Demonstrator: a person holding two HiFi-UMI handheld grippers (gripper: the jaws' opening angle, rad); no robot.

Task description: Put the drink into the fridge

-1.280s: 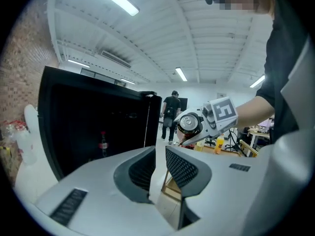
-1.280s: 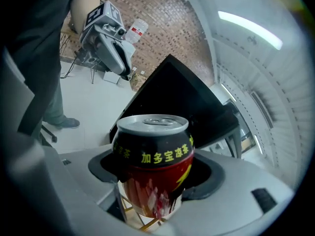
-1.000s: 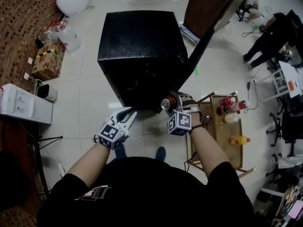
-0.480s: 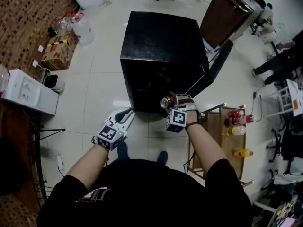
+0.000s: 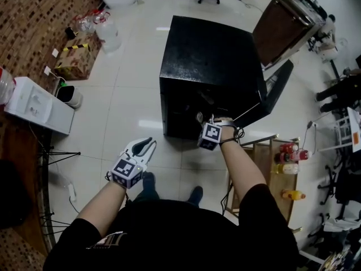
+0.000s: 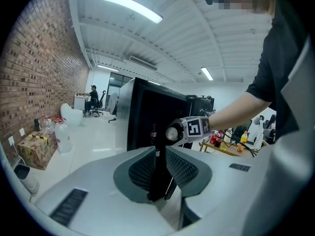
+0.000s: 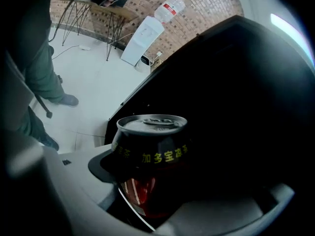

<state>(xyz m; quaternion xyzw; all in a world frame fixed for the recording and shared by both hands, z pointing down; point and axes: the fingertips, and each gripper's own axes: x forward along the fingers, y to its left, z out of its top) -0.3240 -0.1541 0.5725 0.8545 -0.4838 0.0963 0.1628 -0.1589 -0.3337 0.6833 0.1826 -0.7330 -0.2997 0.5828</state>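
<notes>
Right gripper [image 5: 203, 123] clamped wide round a red drink can [image 7: 150, 151] at the mouth of the black mini fridge [image 5: 211, 55].
The can stands upright between the jaws, silver top up and yellow lettering round its shoulder, with the dark fridge interior just behind it. The fridge door [image 5: 273, 95] hangs open on the right. Left gripper [image 5: 144, 147] hovers lower and to the left over the pale floor, jaws drawn nearly together on nothing. A wooden side table [image 5: 279, 179] with bottles [image 5: 289, 149] stands right of the person; a white water dispenser [image 5: 36, 103] sits far left.
</notes>
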